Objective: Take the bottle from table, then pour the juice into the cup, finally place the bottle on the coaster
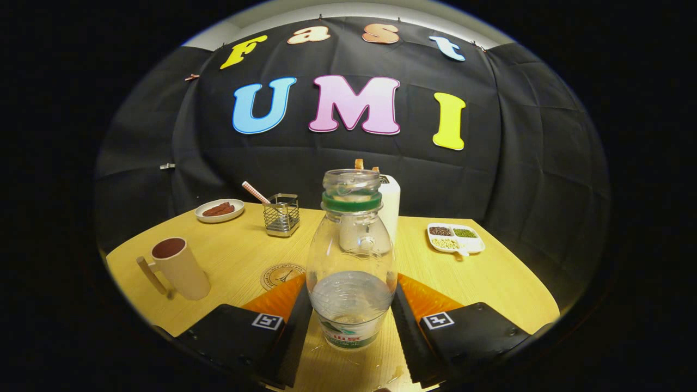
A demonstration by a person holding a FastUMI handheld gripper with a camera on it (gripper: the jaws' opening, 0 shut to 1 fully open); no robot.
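The bottle (pixel 351 261) stood upright between my fingers (pixel 291 326), dead ahead at twelve o'clock, its cap off, a green ring round the neck and a shallow layer of clear liquid low in the body. My gripper (pixel 351 332) sat narrowed about its lower part, the pads close against both sides; whether they were truly pressing or only brushing the plastic I could not tell. It looked to be lifted or just lifting from the table (pixel 490 277), though I could not be sure of that either.

The cup (pixel 179 268) waited at about ten o'clock, well apart from the bottle, its handle turned towards me. The coaster (pixel 280 275) lay just beyond my left finger, at eleven o'clock, half hidden behind the bottle.

My worries were these. The bottle was smooth, clear and thin-walled; a weak hold would have let it slide or twist when tipped, and a hard one would have buckled it. With the mouth open, a quick swing towards the cup could have slopped liquid onto the table. Further back, a wire holder (pixel 282 215) at eleven, a plate (pixel 219 210) beyond it, and a divided dish (pixel 456 238) at one o'clock lay clear of that path.
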